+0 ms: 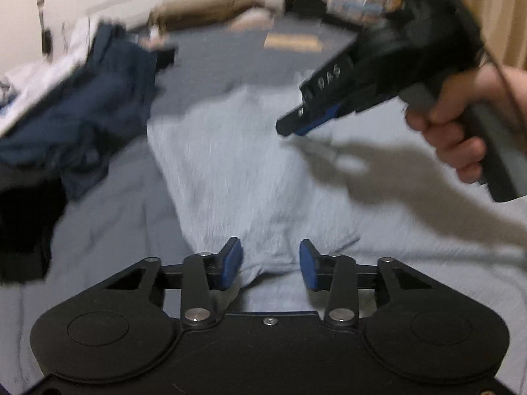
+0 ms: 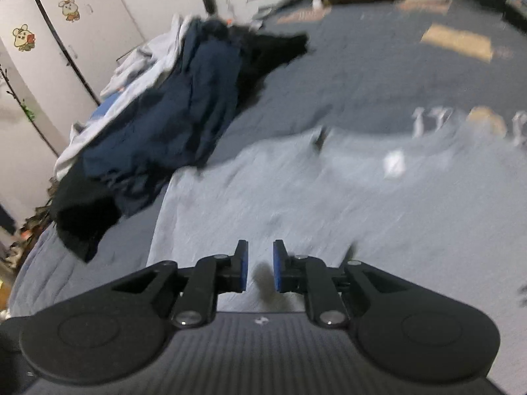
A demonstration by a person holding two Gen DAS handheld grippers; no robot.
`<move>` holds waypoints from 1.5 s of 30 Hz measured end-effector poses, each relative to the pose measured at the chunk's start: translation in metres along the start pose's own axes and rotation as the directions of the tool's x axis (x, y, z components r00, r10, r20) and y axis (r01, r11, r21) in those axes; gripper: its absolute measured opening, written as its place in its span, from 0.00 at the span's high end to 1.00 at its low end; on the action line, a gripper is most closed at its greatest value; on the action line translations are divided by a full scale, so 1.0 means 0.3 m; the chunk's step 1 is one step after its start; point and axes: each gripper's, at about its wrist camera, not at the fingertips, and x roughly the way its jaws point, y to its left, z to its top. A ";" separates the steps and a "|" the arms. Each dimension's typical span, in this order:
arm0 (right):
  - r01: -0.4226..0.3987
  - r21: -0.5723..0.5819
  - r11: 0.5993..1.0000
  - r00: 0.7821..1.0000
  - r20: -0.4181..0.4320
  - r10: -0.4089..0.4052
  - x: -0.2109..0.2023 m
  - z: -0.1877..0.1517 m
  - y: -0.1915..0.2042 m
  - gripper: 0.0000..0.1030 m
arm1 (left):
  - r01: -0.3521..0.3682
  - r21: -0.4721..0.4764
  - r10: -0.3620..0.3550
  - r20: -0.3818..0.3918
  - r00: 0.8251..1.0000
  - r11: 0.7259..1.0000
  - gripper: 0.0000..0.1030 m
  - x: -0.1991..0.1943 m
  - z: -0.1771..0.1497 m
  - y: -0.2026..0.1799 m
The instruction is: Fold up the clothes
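Left gripper (image 1: 270, 265) wide apart over grey garment (image 1: 250, 171) | right gripper (image 2: 260, 265) narrowly parted, empty | clothes pile (image 2: 171, 125) blurred

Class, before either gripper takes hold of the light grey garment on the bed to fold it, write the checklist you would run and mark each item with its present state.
1. Left gripper open, nothing between its pads: ok.
2. Right gripper empty, narrow gap showing: ok.
3. Light grey garment lying spread on the bed: ok, though wrinkled.
4. Pile of dark blue clothes clear of the garment: not ok, it lies against the garment's edge.
5. Garment's edges and corners located: cannot tell, the pictures are blurred.
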 end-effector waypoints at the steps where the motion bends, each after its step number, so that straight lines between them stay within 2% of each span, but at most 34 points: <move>1: 0.003 0.000 1.000 1.000 -0.016 -0.003 0.021 -0.012 0.000 0.85 | -0.002 -0.007 0.002 -0.013 1.000 1.000 0.63 0.010 -0.007 0.003; 4: 0.022 -0.015 1.000 0.999 -0.037 -0.022 0.064 -0.028 -0.016 0.85 | 0.017 -0.066 -0.018 -0.019 1.000 0.998 0.63 -0.001 -0.002 0.024; 7: 0.023 0.010 1.000 1.000 -0.020 -0.022 0.043 -0.021 -0.028 0.84 | 0.085 -0.135 -0.082 0.030 0.996 0.987 0.62 -0.054 0.017 0.064; 8: 0.023 0.028 0.999 1.000 -0.005 -0.023 0.022 -0.015 -0.032 0.84 | 0.108 -0.157 -0.101 0.055 0.993 0.982 0.55 -0.077 0.023 0.078; 9: 0.024 0.043 0.999 1.000 0.012 -0.025 -0.001 -0.011 -0.034 0.83 | 0.109 -0.174 -0.097 0.077 0.992 0.979 0.41 -0.093 0.029 0.085; 10: 0.030 0.047 0.998 0.999 0.035 -0.031 -0.029 -0.011 -0.034 0.82 | 0.109 -0.190 -0.091 0.098 0.991 0.976 0.37 -0.109 0.034 0.091; 14: 0.048 0.084 0.995 0.993 0.106 -0.057 -0.148 -0.034 -0.047 0.64 | 0.139 -0.242 -0.102 0.157 0.982 0.960 0.36 -0.141 0.047 0.110; 17: 0.074 0.111 0.991 0.985 0.145 -0.090 -0.241 -0.076 -0.056 0.56 | 0.139 -0.251 -0.095 0.179 0.979 0.958 0.36 -0.164 0.047 0.076; 20: 0.131 0.107 0.986 0.971 0.186 -0.149 -0.330 -0.125 -0.053 0.52 | 0.139 -0.249 -0.100 0.165 0.981 0.959 0.36 -0.147 0.063 0.051; 24: 0.214 0.070 0.974 0.954 0.200 -0.223 -0.419 -0.164 -0.044 0.50 | 0.143 -0.262 -0.100 0.172 0.980 0.954 0.31 -0.146 0.077 0.024; 29: 0.272 0.027 0.962 0.938 0.218 -0.271 -0.522 -0.206 -0.039 0.50 | 0.165 -0.276 -0.113 0.194 0.974 0.947 0.31 -0.147 0.089 -0.015; 33: 0.280 0.105 0.954 0.921 0.251 -0.298 -0.580 -0.247 -0.105 0.50 | 0.176 -0.306 -0.119 0.198 0.973 0.936 0.30 -0.147 0.087 -0.050; 37: 0.257 0.206 0.944 0.921 0.244 -0.304 -0.597 -0.267 -0.197 0.50 | 0.177 -0.303 -0.116 0.209 0.971 0.937 0.29 -0.154 0.095 -0.102; 41: 0.306 0.212 0.928 0.906 0.233 -0.352 -0.629 -0.271 -0.261 0.50 | 0.164 -0.246 -0.117 0.195 0.974 0.955 0.25 -0.146 0.087 -0.168; 45: 0.326 0.251 0.911 0.895 0.229 -0.383 -0.662 -0.293 -0.337 0.50 | 0.196 -0.183 -0.163 0.181 0.970 0.963 0.25 -0.136 0.071 -0.226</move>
